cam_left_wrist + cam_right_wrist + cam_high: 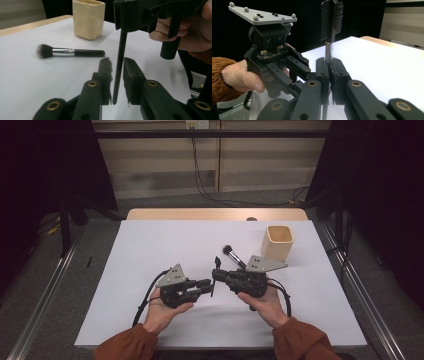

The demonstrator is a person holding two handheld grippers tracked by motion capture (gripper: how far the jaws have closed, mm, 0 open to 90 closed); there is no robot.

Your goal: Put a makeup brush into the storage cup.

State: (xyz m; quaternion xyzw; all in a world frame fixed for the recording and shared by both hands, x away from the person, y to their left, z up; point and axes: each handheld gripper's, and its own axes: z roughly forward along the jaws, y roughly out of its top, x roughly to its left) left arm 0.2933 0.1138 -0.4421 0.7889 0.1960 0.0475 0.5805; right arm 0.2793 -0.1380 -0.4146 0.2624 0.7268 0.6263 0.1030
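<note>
Held item: a thin black double-sided brow comb-brush (332,20), upright in the right gripper (329,63); in the right gripper view its metallic neck sits pinched between the two black jaws, comb teeth on one side, bristles on the other, head at upper centre of frame.
Right jaws: closed on the neck of the comb-brush, pads pressed to it on both sides.
Stem: in the left gripper view the thin black handle (119,62) hangs down from the right gripper at top of frame and passes into the gap between the left jaws.
Left jaws: left gripper (117,67) parted a little, one jaw on each side of the stem; contact with the stem cannot be told.
Hands: in the high view the left hand (162,312) and right hand (265,305) hold the grippers tip to tip at lower centre, orange-brown sleeves at the bottom edge.
Makeup brush: a second brush (70,52) lies flat on the white surface (150,245), left-centre in the left gripper view; dark fluffy head with pale tips, silver ferrule, black handle; apart from both grippers.
Cup: cream square-sided cup (277,241) stands upright, upper right of the surface in the high view, near the makeup brush, not touching it.
</note>
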